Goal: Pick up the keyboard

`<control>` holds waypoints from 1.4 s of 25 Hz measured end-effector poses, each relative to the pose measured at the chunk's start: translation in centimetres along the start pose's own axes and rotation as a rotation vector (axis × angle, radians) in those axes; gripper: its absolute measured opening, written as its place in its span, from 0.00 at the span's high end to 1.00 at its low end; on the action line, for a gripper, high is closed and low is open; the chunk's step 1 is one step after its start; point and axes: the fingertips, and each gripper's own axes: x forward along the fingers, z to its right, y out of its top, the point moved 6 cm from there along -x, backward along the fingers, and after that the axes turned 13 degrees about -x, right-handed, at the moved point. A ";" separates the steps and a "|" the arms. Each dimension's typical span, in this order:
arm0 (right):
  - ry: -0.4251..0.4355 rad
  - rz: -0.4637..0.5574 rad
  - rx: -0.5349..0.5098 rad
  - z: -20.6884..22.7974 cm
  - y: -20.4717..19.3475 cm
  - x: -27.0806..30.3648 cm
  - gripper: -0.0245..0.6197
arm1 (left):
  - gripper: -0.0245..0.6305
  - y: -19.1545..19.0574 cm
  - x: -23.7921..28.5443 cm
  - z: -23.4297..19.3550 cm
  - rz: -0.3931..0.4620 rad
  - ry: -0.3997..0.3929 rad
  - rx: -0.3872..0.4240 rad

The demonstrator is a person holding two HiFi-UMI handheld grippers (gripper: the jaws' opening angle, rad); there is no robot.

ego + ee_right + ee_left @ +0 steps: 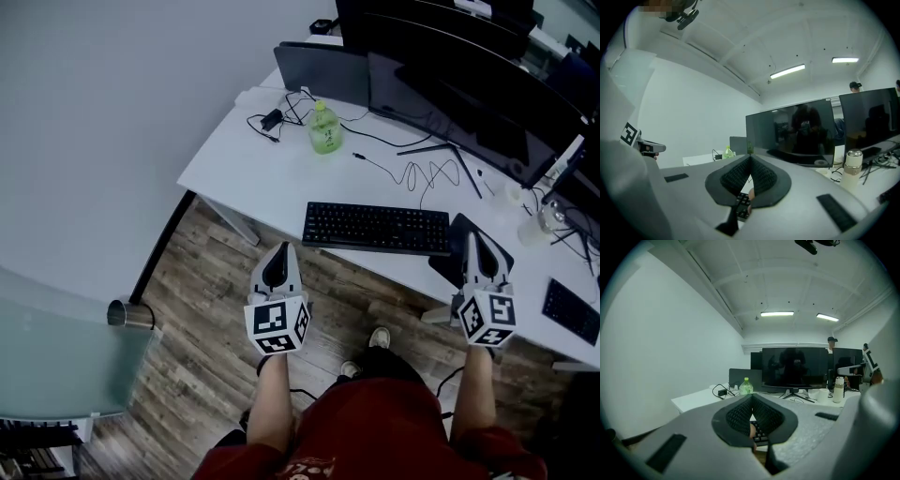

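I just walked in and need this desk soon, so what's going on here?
A person stands at the white desk with a handheld gripper in each hand, going for the black keyboard. The left gripper is near the keyboard's left end and the right gripper is near its right end. Both have their jaws shut with nothing between them. The keyboard lies flat on the desk, not yet picked up.

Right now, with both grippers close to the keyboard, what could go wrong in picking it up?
1. The left gripper and right gripper are both shut. Unless they open first, they would likely shove the keyboard across the desk rather than grip it.
2. Loose cables loop just behind the keyboard. If one is attached to it, lifting may snag or drag it.
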 end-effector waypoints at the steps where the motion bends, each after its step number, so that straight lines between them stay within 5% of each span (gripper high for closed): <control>1: -0.004 0.002 0.005 0.5 -0.1 0.5 0.97 | 0.95 0.0 0.7 0.3 -0.003 -0.002 0.006; 15: 0.003 -0.034 0.042 7.4 -3.0 6.7 0.97 | 0.95 0.3 9.6 5.2 -0.064 0.021 0.120; 28: 0.076 -0.243 0.083 5.8 -11.0 10.0 0.96 | 0.94 -6.3 12.9 2.2 -0.286 0.044 0.095; 35: 0.130 -0.405 0.138 4.3 -15.2 11.9 0.78 | 0.78 -9.8 15.3 -0.4 -0.431 0.031 0.053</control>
